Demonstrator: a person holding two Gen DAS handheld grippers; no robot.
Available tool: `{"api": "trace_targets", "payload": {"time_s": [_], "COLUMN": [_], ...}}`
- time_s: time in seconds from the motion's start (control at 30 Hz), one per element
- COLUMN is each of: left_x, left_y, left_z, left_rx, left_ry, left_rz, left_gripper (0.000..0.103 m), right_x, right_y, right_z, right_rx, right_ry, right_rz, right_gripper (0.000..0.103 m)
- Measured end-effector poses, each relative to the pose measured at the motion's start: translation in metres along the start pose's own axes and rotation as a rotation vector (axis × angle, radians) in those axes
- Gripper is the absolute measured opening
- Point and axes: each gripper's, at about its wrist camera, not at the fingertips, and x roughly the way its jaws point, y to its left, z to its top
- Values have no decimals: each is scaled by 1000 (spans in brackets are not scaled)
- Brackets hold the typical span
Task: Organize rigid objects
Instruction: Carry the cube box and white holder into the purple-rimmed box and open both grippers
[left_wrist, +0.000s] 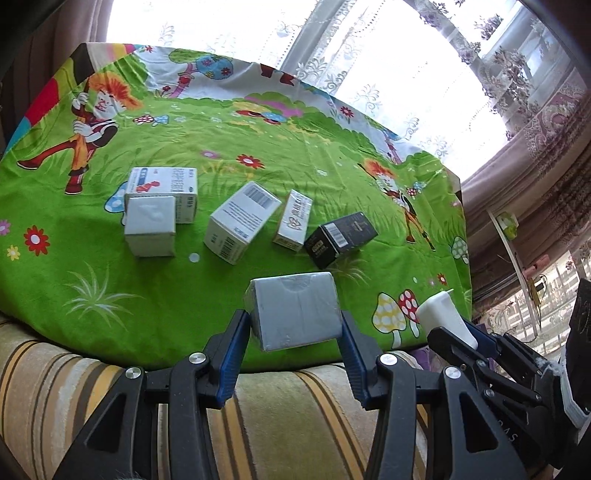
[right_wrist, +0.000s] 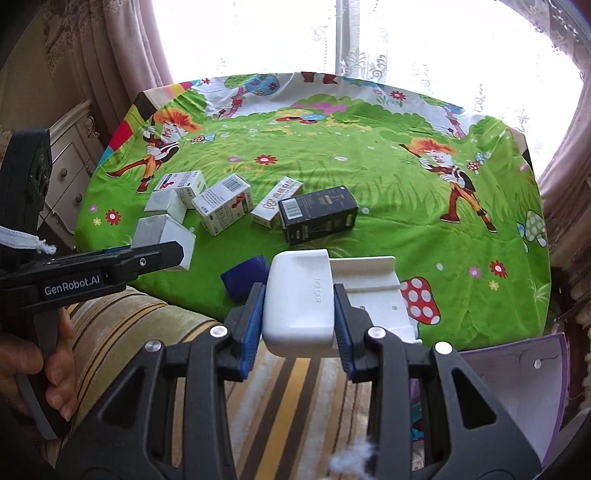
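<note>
Both grippers, the left gripper (left_wrist: 295, 326) and the right gripper (right_wrist: 300, 314), have black angular frames, blue ribbed pads (right_wrist: 253, 325), silver screws (right_wrist: 218, 331); one handle reads "GenRobot.AI" in white.

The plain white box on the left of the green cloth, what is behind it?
Directly behind the plain white box stands a printed carton with blue text and a red figure. The box covers the carton's lower front, so whether the two touch cannot be told.

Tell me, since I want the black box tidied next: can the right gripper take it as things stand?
Probably not yet. The right gripper is already shut on a white holder, so its jaws are full. The black box itself lies unblocked on the cloth.
</note>
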Motion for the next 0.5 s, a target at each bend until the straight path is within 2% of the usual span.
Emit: {"api": "trace_targets", "payload": {"time_s": [0.2, 0.5], "left_x": [10, 38], "left_y": [-48, -135], "left_z": [-6, -27], "left_rx": [87, 237], "left_ry": [47, 138], "left_rz": [-34, -103], "left_gripper": [49, 49], "right_x": [-21, -50], "right_y": [-57, -143], "right_z": [-23, -68], "right_rx": [121, 306], "right_ry": [-16, -16], "right_rz": [-37, -140], "right_gripper": [40, 40]}}
